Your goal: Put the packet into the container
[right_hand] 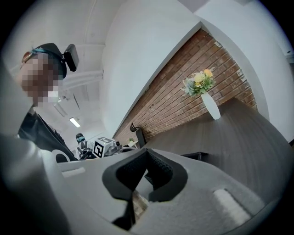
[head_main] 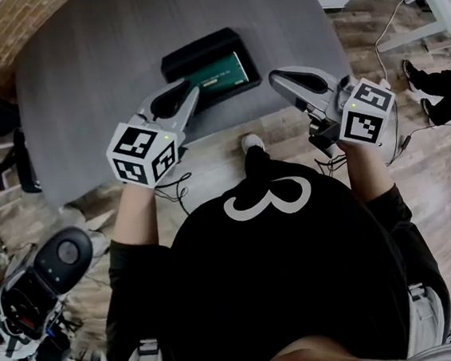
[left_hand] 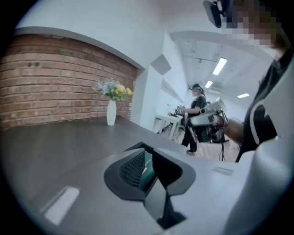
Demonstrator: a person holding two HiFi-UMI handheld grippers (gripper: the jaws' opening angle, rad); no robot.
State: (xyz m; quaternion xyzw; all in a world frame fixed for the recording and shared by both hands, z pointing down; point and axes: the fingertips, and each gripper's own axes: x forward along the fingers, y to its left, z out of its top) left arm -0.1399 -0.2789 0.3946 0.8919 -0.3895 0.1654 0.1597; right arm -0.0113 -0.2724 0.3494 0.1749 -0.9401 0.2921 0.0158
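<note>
A black container [head_main: 188, 57] sits near the front edge of the grey table [head_main: 86, 70], with a green packet [head_main: 220, 72] lying flat inside it. My left gripper [head_main: 190, 91] hovers just in front of the container's near left corner, its jaws drawn together and empty. In the left gripper view [left_hand: 146, 152] a sliver of the green packet [left_hand: 148, 170] shows through the narrow slit between the pads. My right gripper [head_main: 276, 76] hangs to the right of the container, off the table's edge, shut with nothing in it [right_hand: 146, 158].
A white vase of flowers [left_hand: 111, 113] stands at the far end of the table by the brick wall. Another person [left_hand: 195, 117] stands off in the room. Dark equipment [head_main: 51, 274] and cables lie on the wooden floor to my left.
</note>
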